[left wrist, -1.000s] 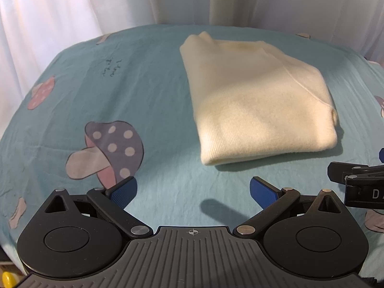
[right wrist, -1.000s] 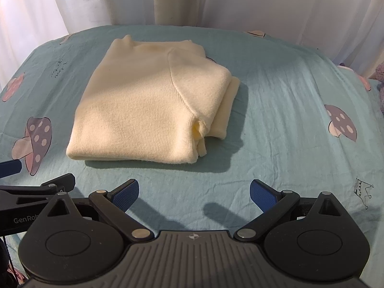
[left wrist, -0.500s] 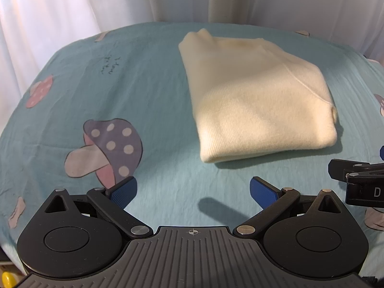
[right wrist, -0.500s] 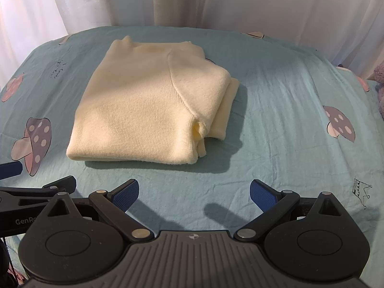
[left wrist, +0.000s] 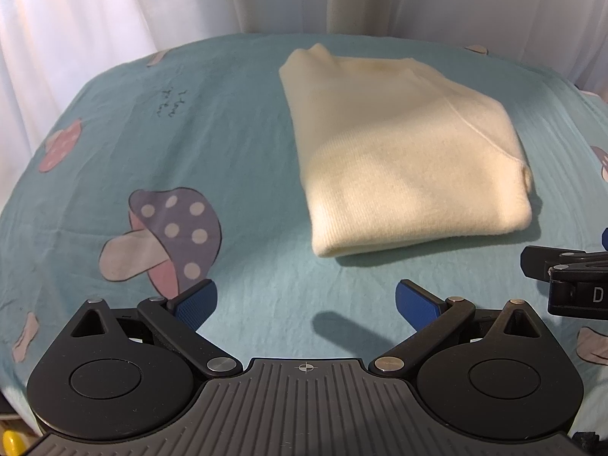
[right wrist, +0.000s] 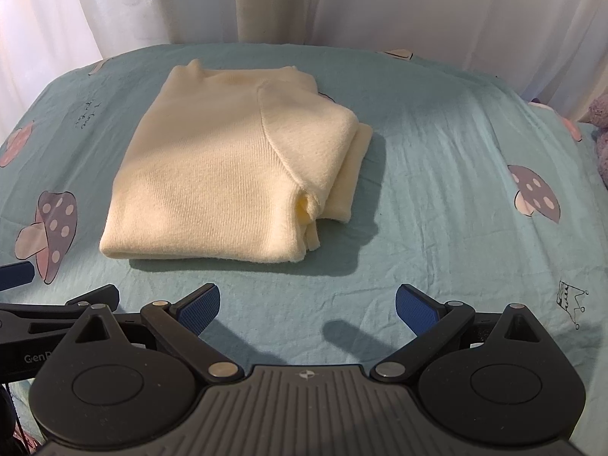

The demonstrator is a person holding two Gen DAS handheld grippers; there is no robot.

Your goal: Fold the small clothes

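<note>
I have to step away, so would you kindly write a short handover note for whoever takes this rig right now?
Left gripper: open, holding nothing, short of the sweater.
Right gripper: open, holding nothing, also short of it.
The cream sweater lies folded in a compact stack on the teal mushroom-print sheet.
Done: the fold looks finished.
Left: perhaps tuck the loose layers at its right edge; no other garment is in view.

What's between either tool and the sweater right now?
Nothing visible. In both wrist views only bare teal bedsheet lies between the open left tool or the open right tool and the folded cream sweater. The two tools sit side by side, short of the sweater's near edge, not touching it.
</note>
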